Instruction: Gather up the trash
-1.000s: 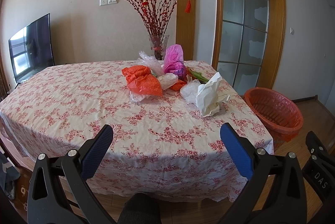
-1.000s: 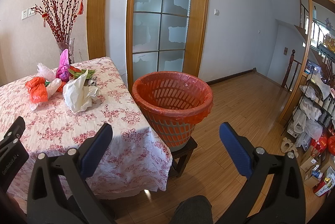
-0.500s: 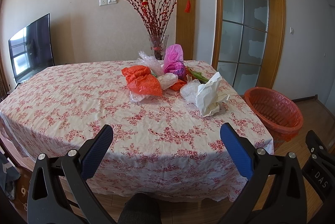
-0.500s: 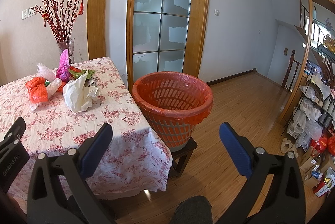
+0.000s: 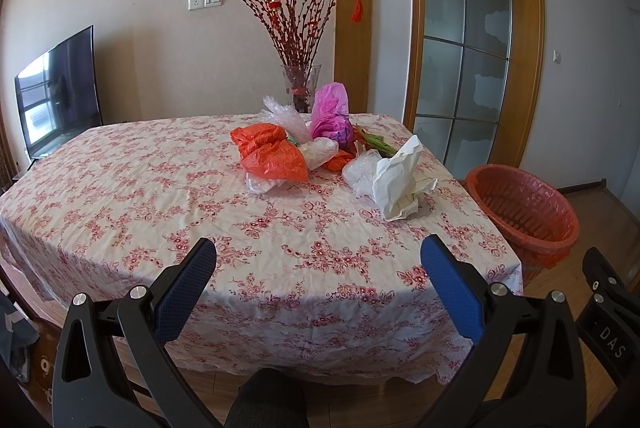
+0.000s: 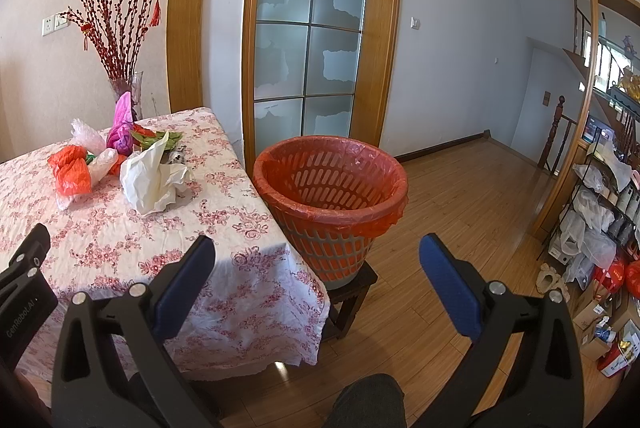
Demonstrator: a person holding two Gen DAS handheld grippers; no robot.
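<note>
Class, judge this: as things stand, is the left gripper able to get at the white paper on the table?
Probably yes: the left gripper is open, and only bare tablecloth lies between it and the white paper, though it must advance first.

The left tool (image 5: pixel 318 262) has a black plastic frame with two triangular arms, each pierced by a slot-shaped cutout. Each arm carries two round silver screw heads near its top. Its fingers (image 5: pixel 448 284) are flat pads faced in blue textured rubber, one lit bright, the other in shadow. The right tool (image 6: pixel 316 260) is built the same: black frame, silver screws, blue pads. From the left view, its black side shows white letters "DAS"; from the right view, the left tool's side reads "GenRobot.AI". At the bottom edge of both views sits a dark grey fabric-covered shape, probably clothing.
</note>
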